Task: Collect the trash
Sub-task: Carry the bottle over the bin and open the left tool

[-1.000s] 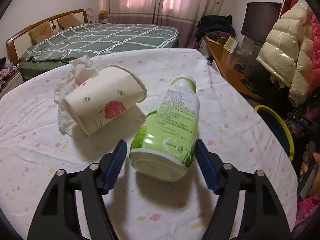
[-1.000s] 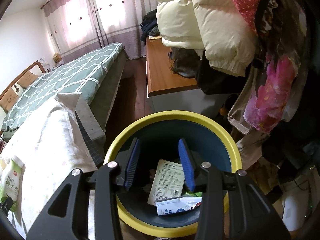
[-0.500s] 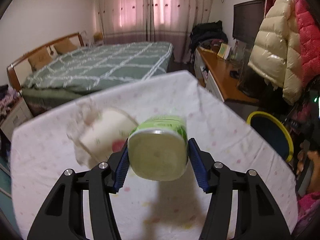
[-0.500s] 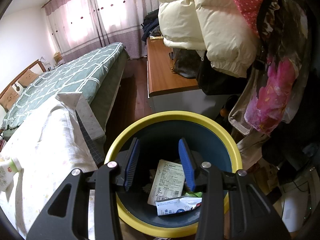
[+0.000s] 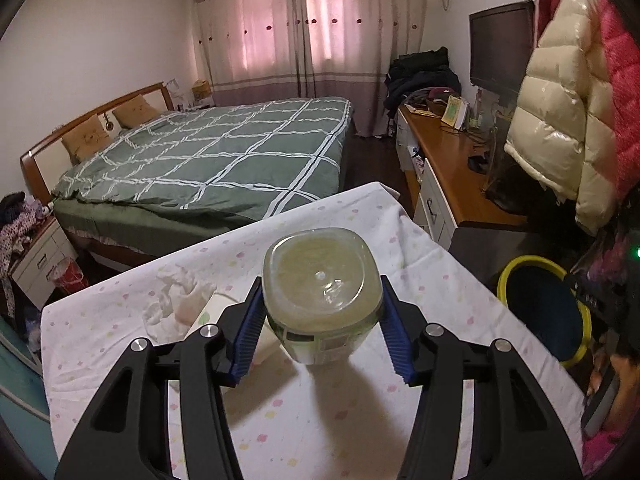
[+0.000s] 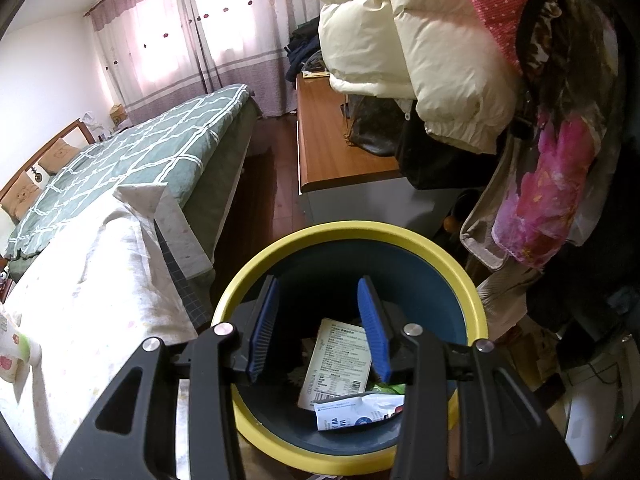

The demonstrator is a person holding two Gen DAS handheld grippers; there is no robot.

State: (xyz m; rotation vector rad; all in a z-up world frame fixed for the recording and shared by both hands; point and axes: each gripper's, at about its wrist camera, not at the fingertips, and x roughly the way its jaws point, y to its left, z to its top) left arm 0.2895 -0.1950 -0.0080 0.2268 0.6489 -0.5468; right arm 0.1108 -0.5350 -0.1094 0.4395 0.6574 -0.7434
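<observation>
The left gripper point(image 5: 322, 330) held a plastic bottle point(image 5: 322, 296) between its blue pads point(image 5: 248, 336), the jaws closed against the bottle's two sides. The bottle was lifted off the bench point(image 5: 360, 412), its clear squarish base turned toward the camera and its shadow falling on the dotted white cloth below. Just behind the left pad lay a paper cup point(image 5: 214, 310) on its side, mostly hidden by the gripper, with a crumpled white tissue point(image 5: 176, 304) touching it on the far side. To the right of the bench, on the floor, stood a bin point(image 5: 520, 266) with a yellow rim and dark blue inside.

The right gripper point(image 6: 318, 330) hung over the mouth of that bin point(image 6: 352, 229), its jaws partly open with nothing between them. Down in the bin lay a flat printed package point(image 6: 340, 364) and, in front of it, a crumpled white wrapper point(image 6: 356, 412); something green showed between them, too little to identify. At the left edge of the right wrist view, the paper cup point(image 6: 12, 354) could be seen lying on the cloth-covered bench point(image 6: 100, 280).

Beyond the bench stood a bed point(image 5: 208, 156) with a green checked cover, and along the right wall a wooden desk point(image 5: 452, 160) and a cream padded jacket point(image 5: 560, 120) hanging beside the bin.
</observation>
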